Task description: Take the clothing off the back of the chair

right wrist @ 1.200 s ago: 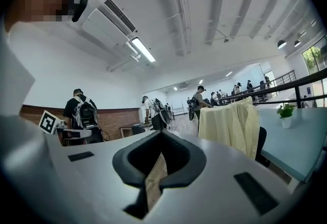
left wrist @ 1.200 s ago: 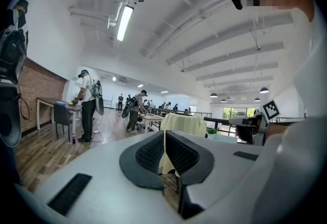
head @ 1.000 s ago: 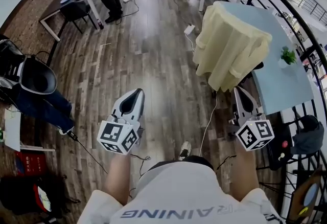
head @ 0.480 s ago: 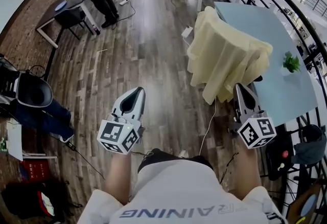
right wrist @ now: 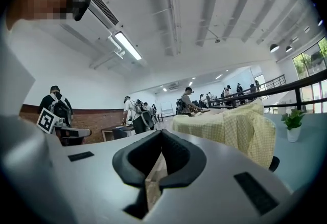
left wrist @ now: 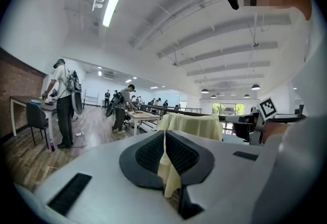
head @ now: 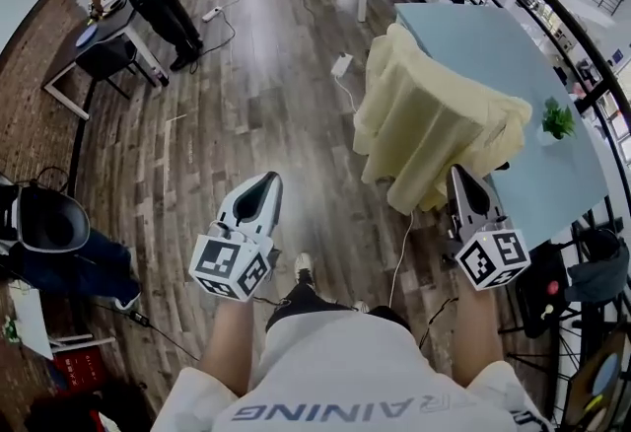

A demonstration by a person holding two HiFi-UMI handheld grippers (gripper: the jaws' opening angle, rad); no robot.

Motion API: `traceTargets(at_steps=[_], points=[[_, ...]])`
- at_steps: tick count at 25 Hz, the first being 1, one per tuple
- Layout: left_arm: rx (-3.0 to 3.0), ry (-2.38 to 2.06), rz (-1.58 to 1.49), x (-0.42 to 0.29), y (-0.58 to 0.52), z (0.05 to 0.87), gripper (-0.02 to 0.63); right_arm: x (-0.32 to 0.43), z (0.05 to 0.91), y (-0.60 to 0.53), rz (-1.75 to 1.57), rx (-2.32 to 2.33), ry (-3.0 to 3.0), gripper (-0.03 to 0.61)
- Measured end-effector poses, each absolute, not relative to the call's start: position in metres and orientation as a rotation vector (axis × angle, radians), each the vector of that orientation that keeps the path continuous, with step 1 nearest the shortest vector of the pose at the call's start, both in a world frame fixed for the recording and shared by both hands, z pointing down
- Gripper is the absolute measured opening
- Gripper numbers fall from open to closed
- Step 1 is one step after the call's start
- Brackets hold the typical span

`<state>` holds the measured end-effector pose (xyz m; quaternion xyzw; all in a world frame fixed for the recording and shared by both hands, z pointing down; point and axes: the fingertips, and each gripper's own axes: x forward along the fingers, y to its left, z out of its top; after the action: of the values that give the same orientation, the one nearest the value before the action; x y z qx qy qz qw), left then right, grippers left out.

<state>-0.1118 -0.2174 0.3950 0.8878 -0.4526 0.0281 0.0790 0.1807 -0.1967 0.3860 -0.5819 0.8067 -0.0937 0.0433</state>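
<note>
Both pairs of fingers together, empty. Yellow clothing (head: 434, 119) ahead of left gripper (head: 260, 185), nearer right gripper (head: 459, 176), untouched.

Wearer stepped forward across the floor (head: 256, 105). The draped cream clothing (head: 434, 119) is nearer and larger, and its hanging hem now reaches down just beside the tip of the right tool (head: 457, 180). The blue worktop (head: 493, 40) and plant (head: 557, 117) have drawn closer too. The jeans (head: 74, 267) at left slid toward the lower-left edge. The shoe (head: 304, 268) is now further left and forward.
</note>
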Motion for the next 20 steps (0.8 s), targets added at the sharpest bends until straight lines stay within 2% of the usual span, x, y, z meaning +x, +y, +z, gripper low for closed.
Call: traceTargets(at_steps=[12, 20], points=[[2.822, -1.048, 0.075, -0.147, -0.338, 0.383, 0.041, 0.131, 0.361, -0.253, -0.199, -2.044, 2.25, 0.021], [2.849, -0.839, 0.07, -0.122, -0.374, 0.388, 0.041, 0.151, 0.358, -0.247, -0.195, -2.222, 2.083, 0.021]])
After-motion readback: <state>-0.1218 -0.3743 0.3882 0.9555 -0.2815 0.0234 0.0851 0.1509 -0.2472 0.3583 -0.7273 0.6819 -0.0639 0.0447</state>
